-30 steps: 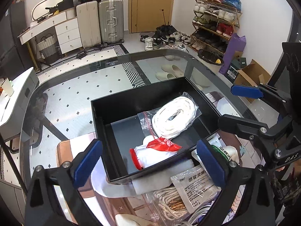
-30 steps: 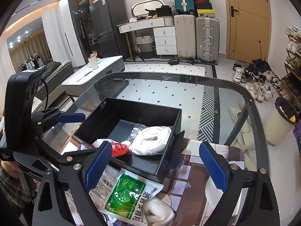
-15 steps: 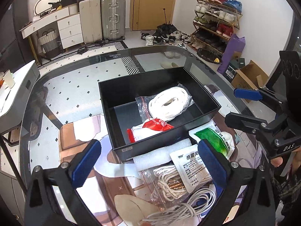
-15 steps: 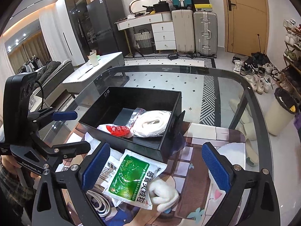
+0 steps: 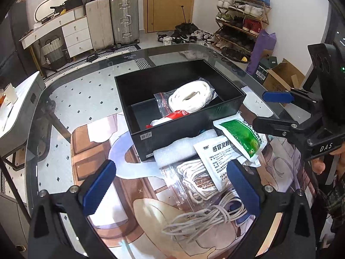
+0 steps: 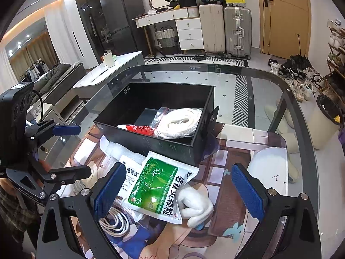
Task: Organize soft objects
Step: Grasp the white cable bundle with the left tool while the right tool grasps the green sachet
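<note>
Both hand-held grippers, left (image 5: 170, 188) and right (image 6: 179, 188), have pulled back wide open and empty; loose packets (image 6: 157, 185) still await the box (image 5: 185, 127).

glass table (image 5: 90, 90): glossy | black box (image 5: 189, 129): matt | green sachet (image 6: 155, 185): shiny plastic

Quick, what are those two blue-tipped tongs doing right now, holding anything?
Left tongs: open, holding nothing.
Right tongs: open, holding nothing.

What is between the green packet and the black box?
Nothing. In the right wrist view the green packet lies right against the black box wall, its top corner touching.
</note>
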Demonstrator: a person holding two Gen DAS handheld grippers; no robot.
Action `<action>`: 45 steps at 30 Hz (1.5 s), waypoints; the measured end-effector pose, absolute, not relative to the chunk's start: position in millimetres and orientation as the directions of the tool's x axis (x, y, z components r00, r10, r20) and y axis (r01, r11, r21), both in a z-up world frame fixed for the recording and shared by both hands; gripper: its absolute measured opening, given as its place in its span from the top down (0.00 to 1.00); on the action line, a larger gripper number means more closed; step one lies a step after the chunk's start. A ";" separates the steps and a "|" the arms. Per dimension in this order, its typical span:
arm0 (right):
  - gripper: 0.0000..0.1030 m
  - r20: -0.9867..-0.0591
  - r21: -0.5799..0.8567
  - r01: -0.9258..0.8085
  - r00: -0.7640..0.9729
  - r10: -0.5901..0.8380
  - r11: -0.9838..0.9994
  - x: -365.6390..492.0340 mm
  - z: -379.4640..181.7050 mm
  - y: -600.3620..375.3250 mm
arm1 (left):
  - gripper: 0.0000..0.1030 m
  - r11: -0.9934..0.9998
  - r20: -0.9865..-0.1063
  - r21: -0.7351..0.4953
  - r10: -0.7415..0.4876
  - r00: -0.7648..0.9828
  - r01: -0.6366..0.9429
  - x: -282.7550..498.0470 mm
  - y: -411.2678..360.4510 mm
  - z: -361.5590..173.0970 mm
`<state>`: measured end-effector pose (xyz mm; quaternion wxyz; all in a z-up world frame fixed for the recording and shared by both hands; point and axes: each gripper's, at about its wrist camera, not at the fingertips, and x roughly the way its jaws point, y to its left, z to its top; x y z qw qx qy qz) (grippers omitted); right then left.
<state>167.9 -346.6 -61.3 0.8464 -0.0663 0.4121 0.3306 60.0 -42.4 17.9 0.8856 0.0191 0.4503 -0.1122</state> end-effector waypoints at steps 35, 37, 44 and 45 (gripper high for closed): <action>0.04 -0.777 0.188 -0.632 0.372 0.508 0.752 161.6 -85.3 -327.8 | 0.00 0.900 -0.815 -0.087 -0.311 0.489 0.428 19.4 -55.8 -7.8; 0.07 -0.781 0.181 -0.634 0.371 0.502 0.752 161.2 -86.6 -325.5 | 0.01 0.894 -0.817 -0.088 -0.317 0.482 0.439 18.7 -57.9 -8.8; 0.18 -0.800 0.175 -0.641 0.350 0.488 0.747 162.6 -93.6 -319.6 | 0.02 0.870 -0.820 -0.107 -0.352 0.452 0.482 19.0 -65.6 -14.0; 0.19 -0.799 0.178 -0.641 0.349 0.490 0.747 162.8 -93.9 -319.3 | 0.02 0.867 -0.819 -0.112 -0.357 0.450 0.485 20.2 -65.9 -14.7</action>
